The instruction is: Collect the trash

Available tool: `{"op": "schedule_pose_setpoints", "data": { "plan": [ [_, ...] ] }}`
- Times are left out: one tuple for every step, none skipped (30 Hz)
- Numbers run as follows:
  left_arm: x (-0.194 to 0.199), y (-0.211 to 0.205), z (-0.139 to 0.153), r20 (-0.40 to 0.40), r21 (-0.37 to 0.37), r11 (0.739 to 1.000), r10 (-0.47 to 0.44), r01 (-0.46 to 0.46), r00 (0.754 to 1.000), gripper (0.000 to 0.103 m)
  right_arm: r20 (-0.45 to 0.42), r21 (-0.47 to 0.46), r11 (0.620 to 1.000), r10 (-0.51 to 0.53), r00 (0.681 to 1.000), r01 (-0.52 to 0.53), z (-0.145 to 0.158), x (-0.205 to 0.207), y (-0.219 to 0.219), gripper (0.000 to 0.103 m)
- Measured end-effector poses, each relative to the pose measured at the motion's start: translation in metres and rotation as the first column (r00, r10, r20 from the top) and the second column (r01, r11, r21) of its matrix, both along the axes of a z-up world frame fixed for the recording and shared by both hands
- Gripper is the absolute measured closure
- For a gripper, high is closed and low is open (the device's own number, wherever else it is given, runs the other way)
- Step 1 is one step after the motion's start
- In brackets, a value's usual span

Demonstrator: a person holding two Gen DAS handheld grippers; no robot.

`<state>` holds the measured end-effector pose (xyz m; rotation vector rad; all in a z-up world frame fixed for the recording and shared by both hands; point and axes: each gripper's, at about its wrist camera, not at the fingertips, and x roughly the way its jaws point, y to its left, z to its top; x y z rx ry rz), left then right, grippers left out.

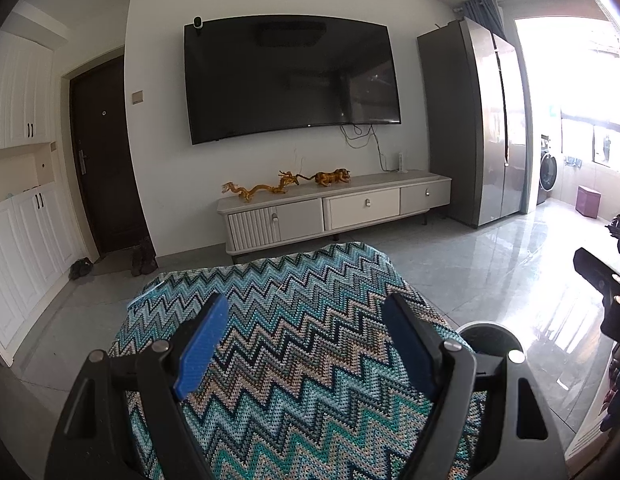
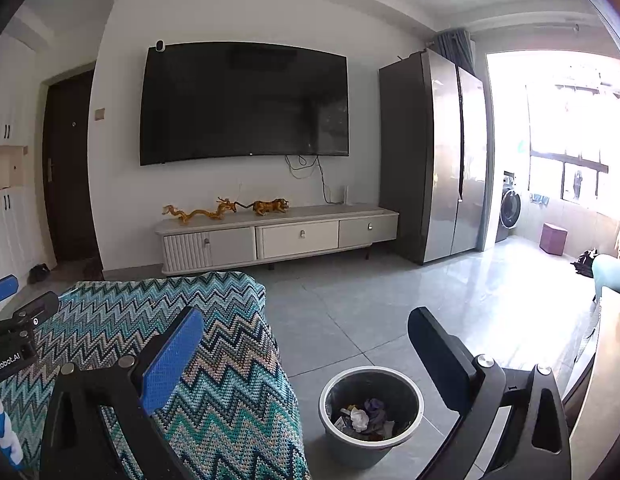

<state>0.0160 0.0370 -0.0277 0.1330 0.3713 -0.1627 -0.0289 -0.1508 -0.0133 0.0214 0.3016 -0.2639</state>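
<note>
Living room with grey floor tiles [image 2: 349, 320], a wall-mounted television [image 1: 290, 76] and a low media cabinet [image 1: 333, 204]. Up close sits a table draped in a zigzag knitted cloth [image 1: 302, 340], its visible top bare of litter. Beside it on the floor stands a grey trash bin [image 2: 371, 412] holding crumpled paper [image 2: 359, 418] and dark scraps. Left gripper [image 1: 306, 340] hovers over the cloth, fingers spread wide, holding nothing. Right gripper [image 2: 306, 356] hangs above the bin's near side, likewise spread and empty. Collection looks largely finished; a sensible next step is sweeping both cameras around for stray pieces, approaching each from above.
</note>
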Motion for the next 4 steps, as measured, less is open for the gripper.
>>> {"op": "schedule_pose_setpoints", "data": {
  "plan": [
    [0.0000, 0.0009, -0.0001, -0.002, -0.002, 1.000, 0.000, 0.000, 1.000, 0.024, 0.000, -0.001, 1.000, 0.000, 1.000, 0.000, 0.0002, -0.0006, 0.0004, 0.000],
    [-0.0003, 0.0017, -0.0001, -0.004, -0.004, 1.000, 0.001, -0.001, 1.000, 0.024, 0.001, -0.002, 1.000, 0.000, 1.000, 0.000, 0.0003, -0.0010, 0.0008, 0.000],
    [-0.0005, 0.0024, 0.0002, -0.006, -0.006, 1.000, 0.002, -0.002, 1.000, 0.024, 0.001, -0.003, 1.000, 0.000, 1.000, 0.000, 0.0002, -0.0011, 0.0010, 0.000],
    [-0.0011, 0.0033, 0.0007, -0.007, -0.009, 1.000, 0.002, -0.002, 1.000, 0.024, 0.001, -0.006, 1.000, -0.001, 1.000, 0.001, 0.0007, -0.0018, 0.0018, 0.000]
  ]
}}
